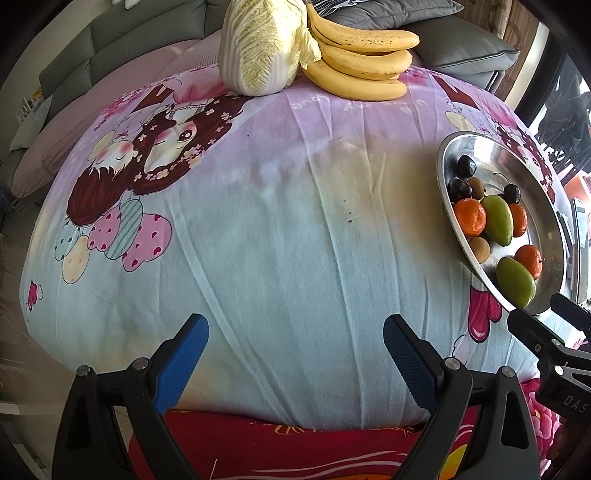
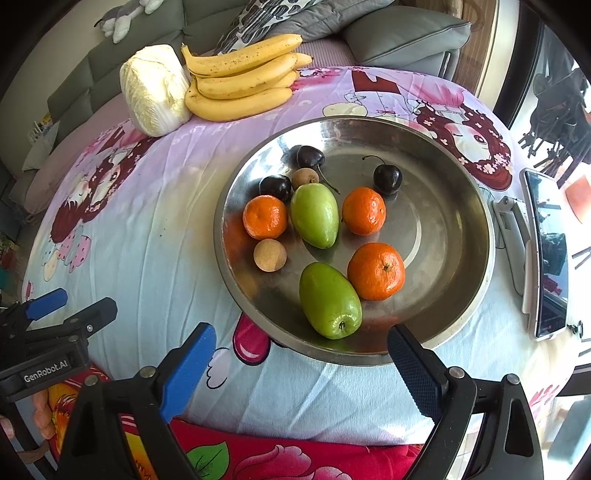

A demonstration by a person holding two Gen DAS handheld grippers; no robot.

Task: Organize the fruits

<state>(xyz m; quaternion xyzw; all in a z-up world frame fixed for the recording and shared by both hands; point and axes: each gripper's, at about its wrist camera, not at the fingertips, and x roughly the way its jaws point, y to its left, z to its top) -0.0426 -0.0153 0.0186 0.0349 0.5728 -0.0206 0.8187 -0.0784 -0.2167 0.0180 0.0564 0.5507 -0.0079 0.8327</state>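
A round steel basin (image 2: 458, 206) (image 1: 480, 147) on the cartoon-print cloth holds three oranges (image 2: 376, 270), two green fruits (image 2: 328, 301), dark cherries (image 2: 387, 178) and small brown round fruits (image 2: 270, 254). My right gripper (image 2: 301, 354) stands open at the basin's near rim, nothing between its blue pads. My left gripper (image 1: 295, 347) is open over bare cloth, left of the basin. A bunch of bananas (image 1: 360, 62) (image 2: 243, 77) lies at the table's far edge. In the right wrist view, the left gripper (image 2: 74, 306) shows at the lower left.
A napa cabbage (image 1: 260, 48) (image 2: 155, 94) lies beside the bananas. A phone on a stand (image 2: 546, 254) sits right of the basin. A grey sofa with cushions (image 2: 402, 33) runs behind the table. A red flowered cloth (image 2: 295, 458) lies at the near edge.
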